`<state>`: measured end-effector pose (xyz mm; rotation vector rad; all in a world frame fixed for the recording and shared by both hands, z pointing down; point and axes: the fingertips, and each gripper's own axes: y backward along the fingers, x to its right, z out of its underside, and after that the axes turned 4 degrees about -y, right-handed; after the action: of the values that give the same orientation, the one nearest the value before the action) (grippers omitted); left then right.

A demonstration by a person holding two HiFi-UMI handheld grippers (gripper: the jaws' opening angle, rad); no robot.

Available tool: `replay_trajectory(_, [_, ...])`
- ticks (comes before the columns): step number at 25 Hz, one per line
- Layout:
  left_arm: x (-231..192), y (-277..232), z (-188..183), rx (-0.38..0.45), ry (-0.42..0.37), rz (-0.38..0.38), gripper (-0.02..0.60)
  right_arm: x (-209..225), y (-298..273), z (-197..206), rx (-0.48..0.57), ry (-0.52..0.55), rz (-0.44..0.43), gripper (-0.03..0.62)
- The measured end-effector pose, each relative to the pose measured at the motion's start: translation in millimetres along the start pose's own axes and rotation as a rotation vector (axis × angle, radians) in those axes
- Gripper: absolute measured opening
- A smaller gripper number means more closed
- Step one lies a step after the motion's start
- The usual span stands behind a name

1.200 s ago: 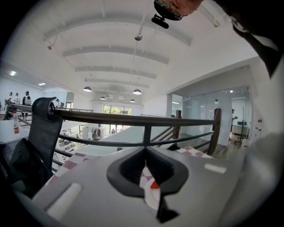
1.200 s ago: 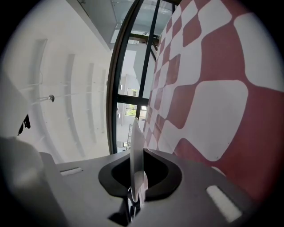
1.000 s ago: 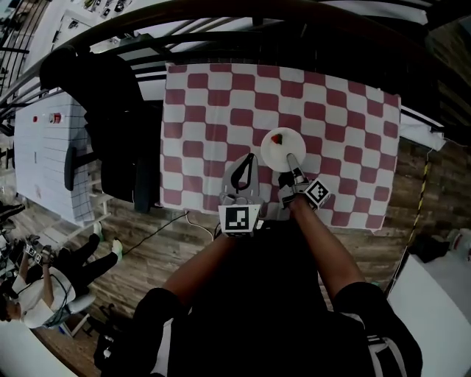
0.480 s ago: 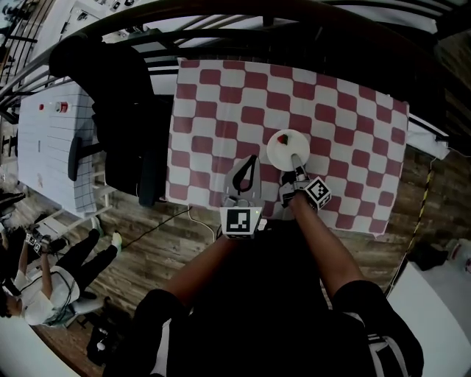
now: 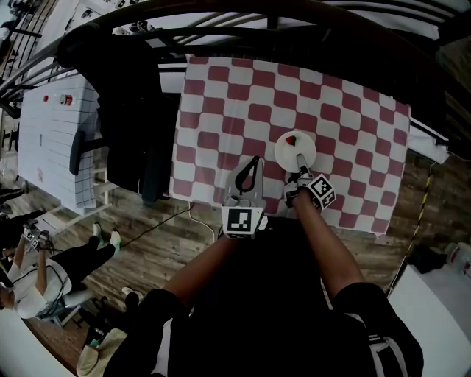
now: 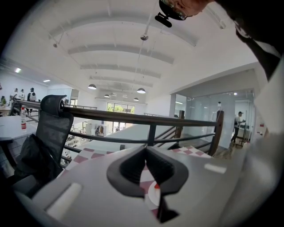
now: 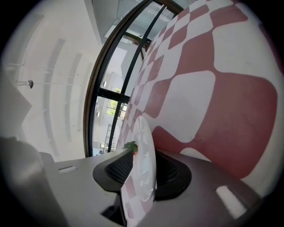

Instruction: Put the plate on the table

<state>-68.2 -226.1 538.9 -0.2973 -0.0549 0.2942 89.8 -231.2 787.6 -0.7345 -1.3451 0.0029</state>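
A small white plate [image 5: 296, 149] lies flat on the red-and-white checked tablecloth [image 5: 221, 110], and a little red and green strawberry [image 5: 291, 140] sits on it. My right gripper [image 5: 300, 162] reaches over the plate's near rim. Its jaws are opening: the plate [image 7: 143, 164] stands edge-on between the pads, which no longer squeeze it. My left gripper [image 5: 252, 160] hovers just left of the plate, shut and holding nothing. Through its jaws a slice of the plate [image 6: 151, 200] shows.
A black office chair draped with a dark jacket [image 5: 125, 110] stands at the table's left side. A dark metal railing [image 5: 221, 15] runs behind the table's far edge. A white table [image 5: 51, 140] is further left. People stand on the wooden floor at lower left.
The head view has drifted slightly, so the table sits a bit further right in the frame. The plate and both grippers keep nearly the same places on the cloth.
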Motion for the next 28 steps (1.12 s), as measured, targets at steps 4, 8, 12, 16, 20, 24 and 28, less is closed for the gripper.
replay_trajectory(4, [3,5,-4,0.021,0.001,0.013,0.009,9,11,4,-0.023,0.051,0.082,0.143])
replay_trajectory(8, [3,11,-4,0.024,-0.009,0.022,0.009,14,19,8,-0.042,0.097,0.161,0.16])
replay_trajectory(12, [5,18,-10,0.052,-0.021,0.035,0.009,21,29,9,-0.058,0.148,0.222,0.16])
replay_trajectory(16, [6,24,-13,0.067,-0.002,0.045,0.009,27,41,10,-0.067,0.162,0.245,0.167])
replay_trajectory(20, [9,31,-14,0.075,-0.011,0.063,0.009,29,52,15,-0.07,0.193,0.252,0.17])
replay_trajectory(24, [15,40,-3,0.054,0.033,0.099,0.009,28,63,25,-0.089,0.279,0.252,0.174])
replay_trajectory(28, [25,47,0,0.05,0.024,0.14,0.009,18,74,35,-0.093,0.344,0.233,0.173])
